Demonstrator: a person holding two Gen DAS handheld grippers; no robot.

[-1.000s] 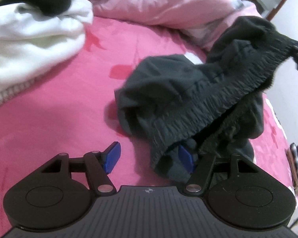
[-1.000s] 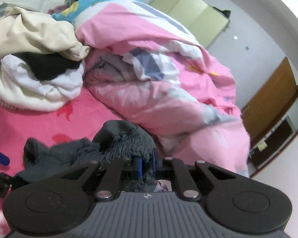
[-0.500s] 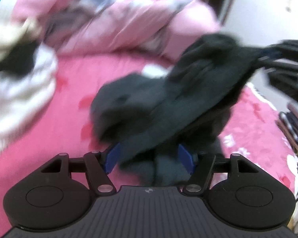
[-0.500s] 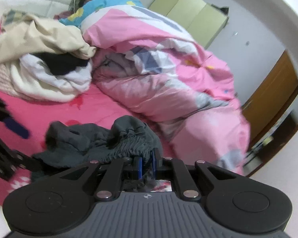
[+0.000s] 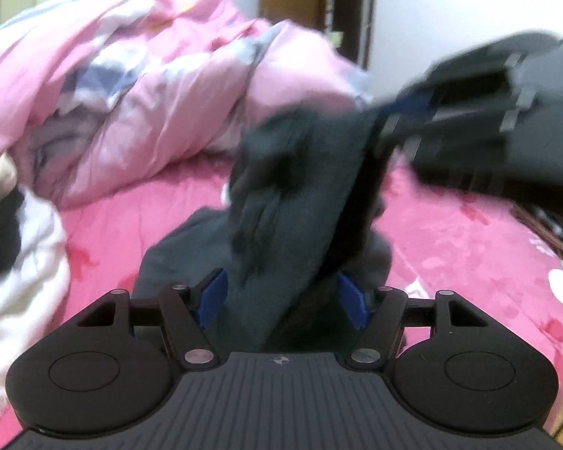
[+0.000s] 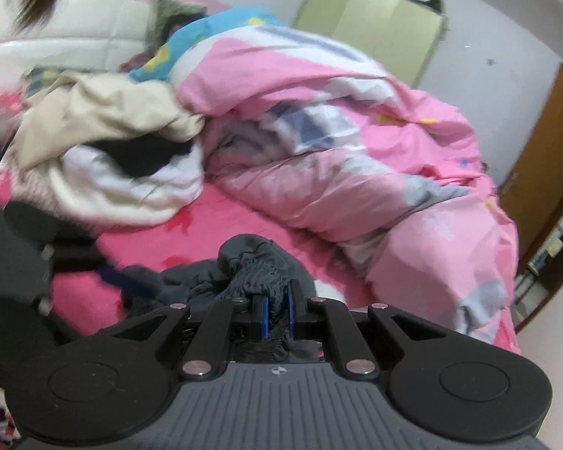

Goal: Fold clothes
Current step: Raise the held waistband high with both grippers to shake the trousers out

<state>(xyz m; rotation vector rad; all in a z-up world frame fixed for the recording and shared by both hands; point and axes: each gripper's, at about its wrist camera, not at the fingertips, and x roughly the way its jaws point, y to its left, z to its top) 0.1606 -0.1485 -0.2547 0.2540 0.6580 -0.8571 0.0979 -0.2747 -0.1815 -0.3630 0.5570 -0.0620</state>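
A dark grey garment with an elastic waistband (image 5: 296,202) is lifted off the pink bed sheet (image 5: 465,232). My right gripper (image 6: 276,311) is shut on the gathered waistband (image 6: 259,270); it shows blurred at the upper right of the left wrist view (image 5: 405,112). My left gripper (image 5: 281,300) is open, its blue pads on either side of the hanging cloth, which drapes down between them. The garment's lower part lies bunched on the sheet.
A rumpled pink quilt (image 6: 356,150) fills the far side of the bed. A pile of white, cream and black clothes (image 6: 112,157) lies at the left. A wooden door (image 6: 544,157) and a green cabinet (image 6: 371,41) stand beyond the bed.
My right gripper has raised the waistband higher. My left gripper has moved forward under the garment, so the cloth now hangs between its open fingers; its view has swung up toward the quilt and door.
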